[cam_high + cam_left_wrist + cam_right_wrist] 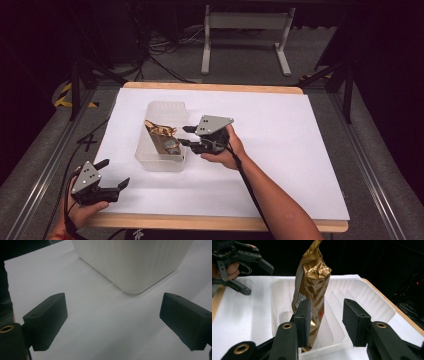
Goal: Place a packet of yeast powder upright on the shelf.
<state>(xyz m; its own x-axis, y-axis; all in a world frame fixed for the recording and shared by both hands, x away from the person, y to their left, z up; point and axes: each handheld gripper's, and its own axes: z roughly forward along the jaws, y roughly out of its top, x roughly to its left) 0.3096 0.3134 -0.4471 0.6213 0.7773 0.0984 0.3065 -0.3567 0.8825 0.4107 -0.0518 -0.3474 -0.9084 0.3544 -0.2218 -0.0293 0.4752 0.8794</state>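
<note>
- The gold foil snack bag (pixel 312 287) stands nearly upright inside the translucent white plastic bin (pixel 161 135), leaning against one of its walls; in the high view the bag (pixel 161 134) sits in the middle of the bin with its crumpled top above the rim.
- The right gripper (pixel 325 322) hovers at the near end of the bin, its fingers (pixel 303 320) parted to a middling gap; the bag's lower part lies between them, next to the left finger, while the right one is clearly apart from the foil, so nothing is clamped.
- In the high view the right gripper (pixel 189 136) points leftward at the bin's right side, held in the person's right hand (pixel 225 150).
- The left gripper (pixel 114 175) rests near the front left corner of the tabletop (pixel 280 150), well apart from the bag, with fingers (pixel 47 320) spread wide and nothing between them.
- From the left gripper view the ribbed corner of the bin (pixel 135 262) lies ahead on the white tabletop sheet.
</note>
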